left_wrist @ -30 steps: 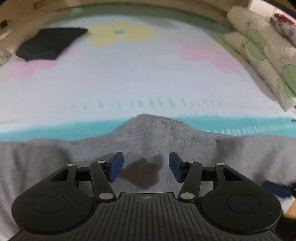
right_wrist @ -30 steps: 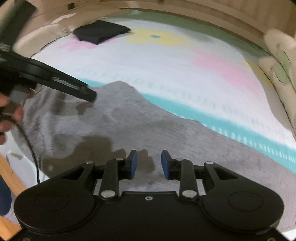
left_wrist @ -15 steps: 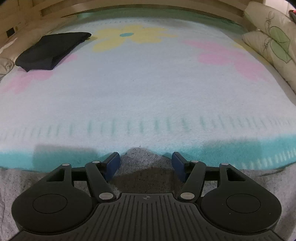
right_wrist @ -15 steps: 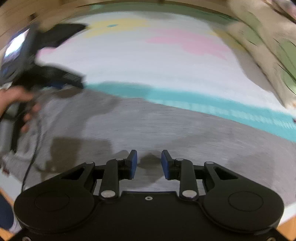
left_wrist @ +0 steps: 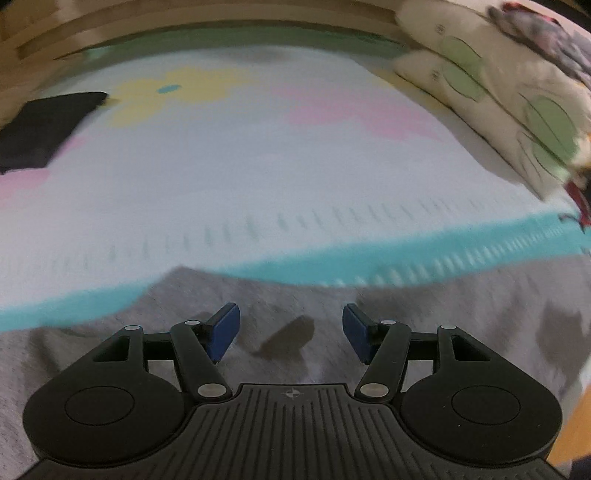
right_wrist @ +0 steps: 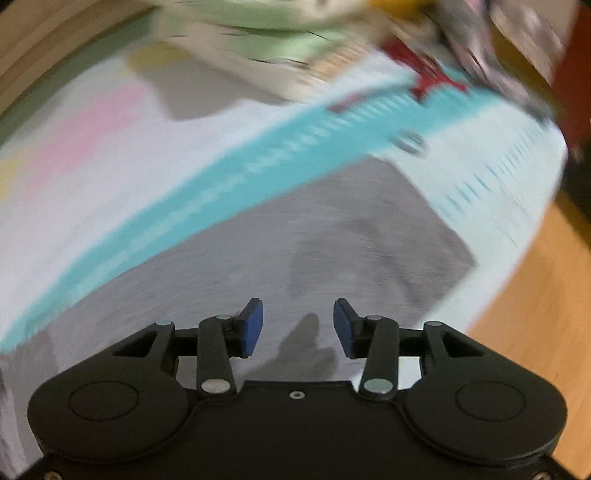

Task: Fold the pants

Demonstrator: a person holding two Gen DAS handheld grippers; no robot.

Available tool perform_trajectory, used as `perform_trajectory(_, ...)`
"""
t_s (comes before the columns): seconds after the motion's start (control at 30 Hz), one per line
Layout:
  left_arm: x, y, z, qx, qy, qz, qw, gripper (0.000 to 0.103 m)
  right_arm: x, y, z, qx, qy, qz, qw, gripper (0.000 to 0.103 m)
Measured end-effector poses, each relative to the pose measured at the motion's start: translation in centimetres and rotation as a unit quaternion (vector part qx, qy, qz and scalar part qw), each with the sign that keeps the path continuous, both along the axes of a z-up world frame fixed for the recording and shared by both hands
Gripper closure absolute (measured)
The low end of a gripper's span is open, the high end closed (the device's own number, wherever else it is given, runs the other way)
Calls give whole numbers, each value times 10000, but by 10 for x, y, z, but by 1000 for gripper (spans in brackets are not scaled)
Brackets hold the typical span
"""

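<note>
Grey pants (left_wrist: 461,310) lie spread along the near edge of a bed with a pale blanket (left_wrist: 258,166) that has a teal stripe. In the left wrist view my left gripper (left_wrist: 291,332) is open and empty just above the grey cloth. In the right wrist view the pants (right_wrist: 332,240) run out to a squared end near the bed's right edge. My right gripper (right_wrist: 298,326) is open and empty above that cloth. Both views are motion-blurred.
A folded dark garment (left_wrist: 44,125) lies at the far left of the bed. Cream pillows with green leaf prints (left_wrist: 517,103) are stacked at the right. A wooden headboard (left_wrist: 184,33) runs behind. Wooden floor (right_wrist: 535,295) shows off the bed's right edge.
The left gripper has pulled back, so more grey cloth shows under it. The right gripper has swung right toward the pants' end and opened wider; the left gripper no longer shows in its view.
</note>
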State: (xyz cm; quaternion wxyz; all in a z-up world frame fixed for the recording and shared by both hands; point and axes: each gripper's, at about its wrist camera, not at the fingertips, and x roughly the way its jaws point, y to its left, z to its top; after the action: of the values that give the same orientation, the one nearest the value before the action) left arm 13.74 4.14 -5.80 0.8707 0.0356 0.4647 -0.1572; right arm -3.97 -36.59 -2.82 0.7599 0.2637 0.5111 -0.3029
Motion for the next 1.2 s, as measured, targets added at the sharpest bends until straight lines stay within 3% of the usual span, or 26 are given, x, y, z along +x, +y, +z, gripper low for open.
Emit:
perform_trajectory(0.13,4,7,-9,40,229,124,9997,44,-11,-51,-1,467,169,-133,9987,51)
perform_trajectory(0.27,12,13,-27,-11,730,239,9970,44,-23,-82,7,390,17,-274,9989,50)
perform_trajectory(0.5,11,8,-33,94,586,220,9980,43,-27,-110,-15,603,14,-418,9973,50)
perform_trajectory(0.67,12,10,-34,35,597,220,9980,43,-26,-108,-25,116,392,-409,9983,50)
perform_trajectory(0.8,10,9,-32,56,585,212,9980,43,-28,-112,-32,468,282,-434,9976,50)
perform_trajectory(1.1,11,14,-31,-56,626,237,9977,43,-27,-115,-40,611,354,-449,9965,49)
perform_trajectory(1.17,11,14,-30,-65,620,231,9978,43,-26,-114,-40,612,378,-428,9965,59)
perform_trajectory(1.2,12,15,-30,-76,621,232,9978,43,-25,-113,-40,616,374,-392,9966,78)
